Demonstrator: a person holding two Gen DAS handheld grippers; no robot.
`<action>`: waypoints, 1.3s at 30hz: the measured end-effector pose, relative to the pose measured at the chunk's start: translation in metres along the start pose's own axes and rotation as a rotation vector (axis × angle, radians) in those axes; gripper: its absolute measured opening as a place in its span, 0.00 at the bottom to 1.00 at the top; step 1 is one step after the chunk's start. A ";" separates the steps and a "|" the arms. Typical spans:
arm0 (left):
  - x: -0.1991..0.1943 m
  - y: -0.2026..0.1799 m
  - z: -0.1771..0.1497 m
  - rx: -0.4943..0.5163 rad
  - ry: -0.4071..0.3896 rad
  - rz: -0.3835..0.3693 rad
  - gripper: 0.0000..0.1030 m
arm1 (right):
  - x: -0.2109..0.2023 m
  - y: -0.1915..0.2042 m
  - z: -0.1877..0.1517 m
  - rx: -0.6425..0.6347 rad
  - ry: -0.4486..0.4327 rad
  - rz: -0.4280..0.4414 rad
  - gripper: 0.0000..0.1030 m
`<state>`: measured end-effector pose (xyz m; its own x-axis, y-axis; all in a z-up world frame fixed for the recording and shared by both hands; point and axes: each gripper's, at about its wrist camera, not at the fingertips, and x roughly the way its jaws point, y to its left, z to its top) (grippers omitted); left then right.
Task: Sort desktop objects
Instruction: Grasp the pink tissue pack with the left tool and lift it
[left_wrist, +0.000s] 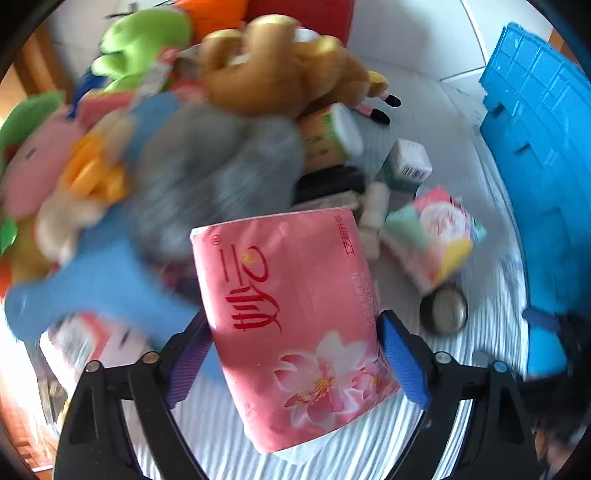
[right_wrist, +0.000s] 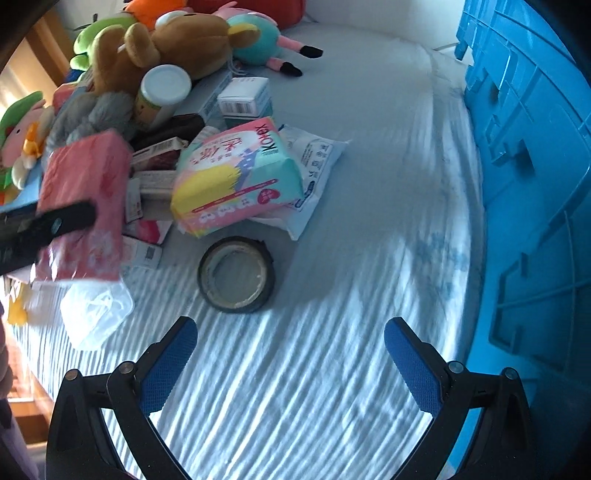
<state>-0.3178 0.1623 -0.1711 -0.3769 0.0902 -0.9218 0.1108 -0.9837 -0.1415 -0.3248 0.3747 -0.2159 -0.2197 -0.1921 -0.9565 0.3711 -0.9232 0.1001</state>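
The left gripper (left_wrist: 295, 354) pinches a pink tissue pack (left_wrist: 295, 325) between both pads, raised above the striped sheet (right_wrist: 295, 369). A tape roll (right_wrist: 236, 275) lies centrally. The right gripper (right_wrist: 290, 362) is spread, empty, near the blue crate (right_wrist: 535, 184).

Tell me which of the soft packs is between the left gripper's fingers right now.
The pink tissue pack with the flower print, between the left gripper pads. The pastel Kotex pack lies on the pile beside the tape roll.

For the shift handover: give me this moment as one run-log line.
left gripper: shut on pink tissue pack | right gripper: open, empty, over striped sheet | blue crate: beside
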 end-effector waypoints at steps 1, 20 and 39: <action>-0.010 0.009 -0.011 -0.005 -0.014 -0.003 0.84 | -0.002 0.004 -0.001 -0.004 -0.003 0.015 1.00; -0.027 0.127 -0.130 -0.205 0.048 0.044 0.83 | 0.023 0.176 -0.023 -0.327 0.071 0.184 1.00; -0.025 0.110 -0.104 -0.151 -0.035 0.003 0.77 | 0.037 0.204 -0.028 -0.348 0.092 0.110 1.00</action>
<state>-0.2005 0.0682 -0.2011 -0.4075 0.0797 -0.9097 0.2480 -0.9491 -0.1942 -0.2319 0.1881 -0.2390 -0.0852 -0.2381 -0.9675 0.6758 -0.7273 0.1195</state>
